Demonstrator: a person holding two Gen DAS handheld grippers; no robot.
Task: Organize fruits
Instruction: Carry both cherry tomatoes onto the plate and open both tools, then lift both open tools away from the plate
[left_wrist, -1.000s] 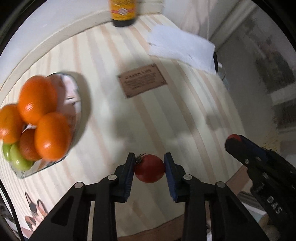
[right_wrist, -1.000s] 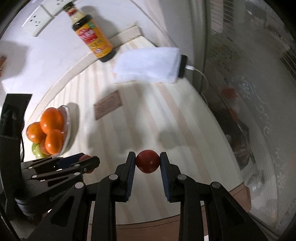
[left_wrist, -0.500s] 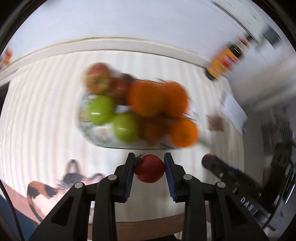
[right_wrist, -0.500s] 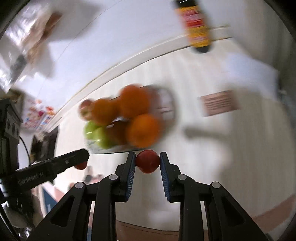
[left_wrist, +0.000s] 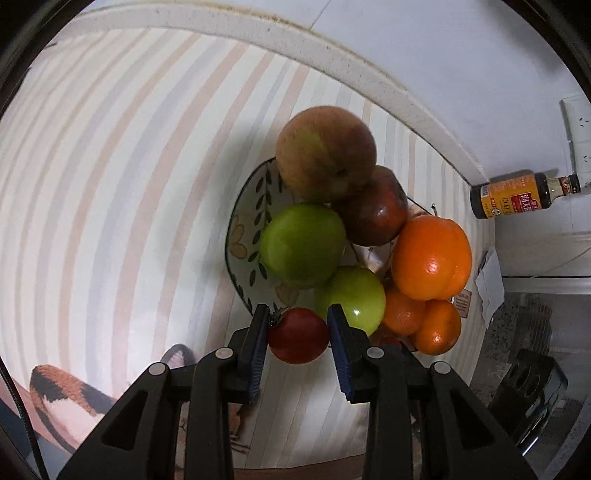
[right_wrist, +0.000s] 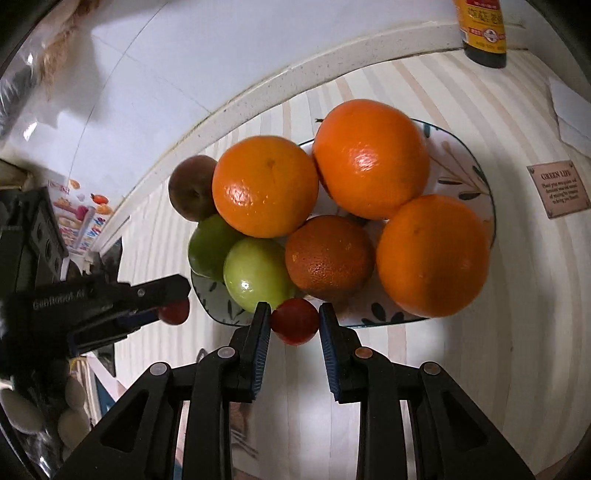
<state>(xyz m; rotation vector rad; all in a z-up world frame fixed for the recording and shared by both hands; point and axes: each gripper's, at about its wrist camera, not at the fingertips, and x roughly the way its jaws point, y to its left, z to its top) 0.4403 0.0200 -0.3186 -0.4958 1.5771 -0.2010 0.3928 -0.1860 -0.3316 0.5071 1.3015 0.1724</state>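
**Two small red fruits, one full plate**

Both grippers carry a little red fruit, & both are at the near edge of the plate (right_wrist: 484, 192), which is piled high w/ oranges and apples.

How we do this step well, we think: go slow. The pile is tall and round, so a bump could roll an orange off. We look for a low gap, maybe the near rim by the green apple (right_wrist: 256, 275), and set the fruit down soft before we let go. One hand at a time is safer, since the two grippers are close together.

Where things sit:
- Left gripper (left_wrist: 298, 328): its jaws pinch the left tomato (left_wrist: 298, 335) from both sides. It hangs at the near rim, just beside a green apple on the right.
- Right gripper (right_wrist: 294, 320): its jaws pinch the right tomato (right_wrist: 294, 320) the same way. It's over the near rim, just beside the dark orange (right_wrist: 328, 256).

We can't tell if either fruit touches the plate yet.
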